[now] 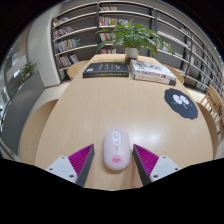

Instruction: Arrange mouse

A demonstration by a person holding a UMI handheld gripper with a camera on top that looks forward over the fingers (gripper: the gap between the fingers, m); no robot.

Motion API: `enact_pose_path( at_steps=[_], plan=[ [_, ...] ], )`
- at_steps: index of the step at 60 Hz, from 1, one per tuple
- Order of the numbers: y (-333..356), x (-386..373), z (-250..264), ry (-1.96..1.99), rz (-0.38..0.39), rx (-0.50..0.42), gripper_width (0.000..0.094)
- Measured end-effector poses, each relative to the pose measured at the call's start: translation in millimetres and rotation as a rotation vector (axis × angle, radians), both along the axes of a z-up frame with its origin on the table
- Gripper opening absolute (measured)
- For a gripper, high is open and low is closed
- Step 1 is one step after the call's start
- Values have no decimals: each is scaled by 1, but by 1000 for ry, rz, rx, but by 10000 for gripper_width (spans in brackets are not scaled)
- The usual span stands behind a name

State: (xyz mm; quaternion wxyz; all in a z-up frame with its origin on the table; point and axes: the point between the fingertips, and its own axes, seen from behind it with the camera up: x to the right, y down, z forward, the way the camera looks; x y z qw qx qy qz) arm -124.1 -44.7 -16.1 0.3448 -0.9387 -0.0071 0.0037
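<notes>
A white computer mouse (pixel 115 148) with a pink mark and a grey wheel lies on the light wooden table (pixel 100 105). It stands between my two fingers with a gap at either side. My gripper (pixel 114 160) is open; the pink pad of the left finger (pixel 78 160) and that of the right finger (pixel 148 158) flank the mouse without touching it. A small round dark mouse mat (pixel 181 102) with a white pattern lies farther ahead to the right.
Two books lie at the table's far side: a dark one (pixel 106 69) and a lighter one (pixel 152 71). A potted plant (pixel 133 38) stands behind them. Bookshelves (pixel 80 30) fill the background. A chair (pixel 213 103) stands at the right edge.
</notes>
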Motion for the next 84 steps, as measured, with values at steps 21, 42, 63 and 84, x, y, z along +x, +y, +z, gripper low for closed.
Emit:
enact_pose_path(
  at_steps=[21,42,63,84],
  plan=[
    [19,3,-4,-5,-5,-31,317],
    [74,57,150,-22,60,158,316],
    [208,260,285,-96,-14,423,314],
    [203,334,42,-15,-43,67,316]
  ],
)
